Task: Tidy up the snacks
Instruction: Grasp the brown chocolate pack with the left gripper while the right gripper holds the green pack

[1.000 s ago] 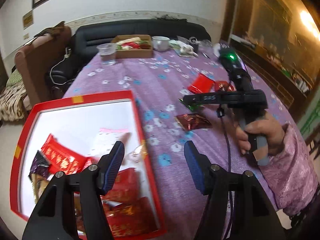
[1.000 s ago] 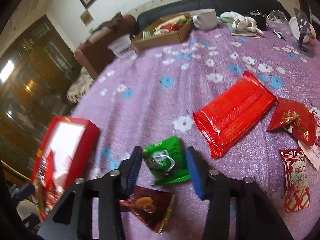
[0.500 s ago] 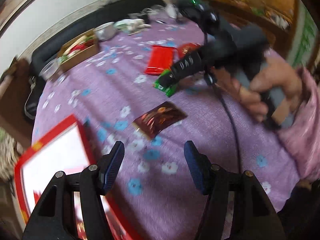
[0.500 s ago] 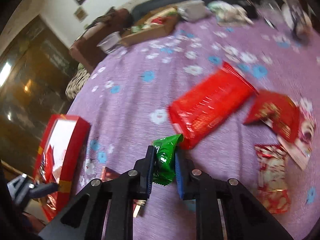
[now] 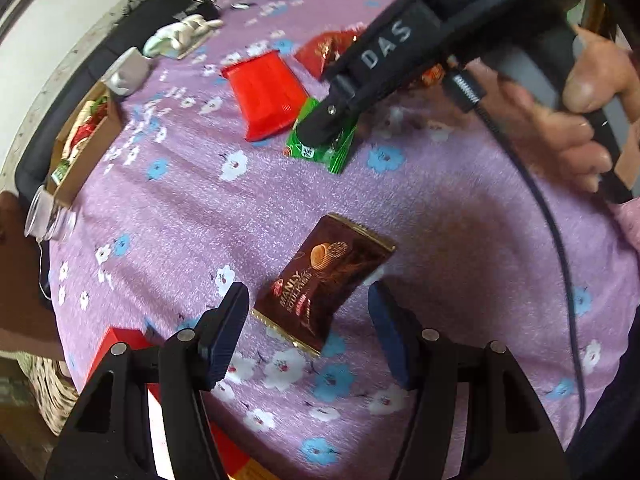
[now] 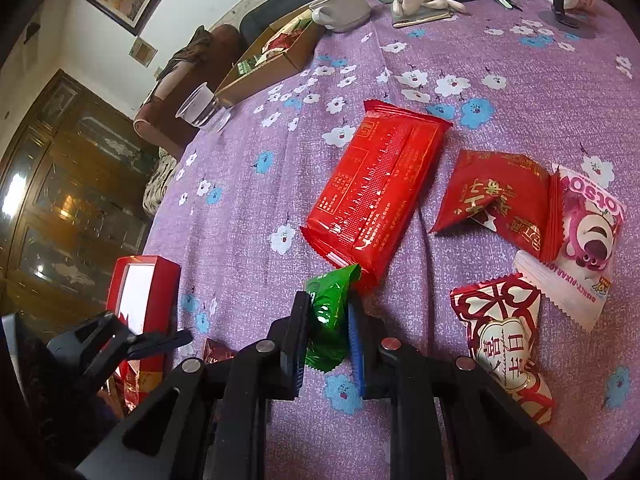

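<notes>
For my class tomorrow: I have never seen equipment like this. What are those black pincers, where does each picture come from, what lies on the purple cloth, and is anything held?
No robot here: a person carries a two-finger tool in each hand, each with a camera looking along its fingers. One picture is from the left tool, one from the right. The right gripper is shut on a green snack packet. The left gripper is open, its fingers either side of a brown biscuit packet lying on the tablecloth. Also there: a large red packet, smaller sweets packets and a red box.

"MANLY" on the brown snack packet (image 5: pixel 324 280), "DAS" on the right gripper (image 5: pixel 326 128) body, "DISNEY·PIXAR" on the pink bear packet (image 6: pixel 588 240)
</notes>
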Tool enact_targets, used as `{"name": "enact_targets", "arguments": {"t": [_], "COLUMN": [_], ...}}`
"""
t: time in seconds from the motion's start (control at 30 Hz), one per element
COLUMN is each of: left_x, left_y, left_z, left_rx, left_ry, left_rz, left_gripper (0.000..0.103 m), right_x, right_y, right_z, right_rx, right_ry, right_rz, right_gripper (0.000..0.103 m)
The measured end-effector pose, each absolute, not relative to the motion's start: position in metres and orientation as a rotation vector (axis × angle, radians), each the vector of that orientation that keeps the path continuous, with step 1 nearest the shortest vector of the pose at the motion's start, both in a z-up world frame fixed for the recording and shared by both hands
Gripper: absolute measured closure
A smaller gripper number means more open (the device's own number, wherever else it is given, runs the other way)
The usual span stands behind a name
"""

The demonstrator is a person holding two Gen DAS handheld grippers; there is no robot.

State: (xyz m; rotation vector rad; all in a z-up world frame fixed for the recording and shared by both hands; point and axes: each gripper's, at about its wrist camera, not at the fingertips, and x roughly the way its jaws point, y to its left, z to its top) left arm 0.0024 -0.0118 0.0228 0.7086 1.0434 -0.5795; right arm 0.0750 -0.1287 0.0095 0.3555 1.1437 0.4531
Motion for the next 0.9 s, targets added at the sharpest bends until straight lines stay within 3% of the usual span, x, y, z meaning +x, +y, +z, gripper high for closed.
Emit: {"name": "enact_targets", "arguments": {"t": [0.17, 0.23, 0.53, 0.73, 0.87, 0.9], "left_x": [0.007, 0.008, -0.004, -0.009, -0.008, -0.008], "left_y": [-0.016, -0.016, -0.021, -0.015, -0.008, -0.005], "left_z": [0.022, 0.022, 0.022, 0.022, 0.025, 0.026], "left_rx": [0.725, 0.711, 0.682, 0.567, 0.461, 0.432], "left_ry": [1.041, 1.051, 1.042, 1.036, 1.039, 1.039], "left_rz": [-0.625, -0.648, -0.603, -0.527, -0.498, -0.495], "left_gripper": [0.043, 0.054, 0.070, 0.076, 0.077, 0.077], "right_x": [0.075, 0.075, 0.070, 0.065, 0.061, 0.060], "right_y": [-0.128, -0.127, -0.117, -0.109, -0.102, -0.100], "right_z": [0.010, 0.010, 0.014, 0.017, 0.019, 0.019], "right_rx": [0.355, 0.349, 0.270, 0.209, 0.146, 0.123], "right_ry": [1.144, 1.144, 1.146, 1.145, 1.126, 1.120], "right_rz": [0.450, 0.449, 0.442, 0.457, 0.452, 0.448], "right_gripper": [0.086, 0.086, 0.081, 0.069, 0.070, 0.077]}}
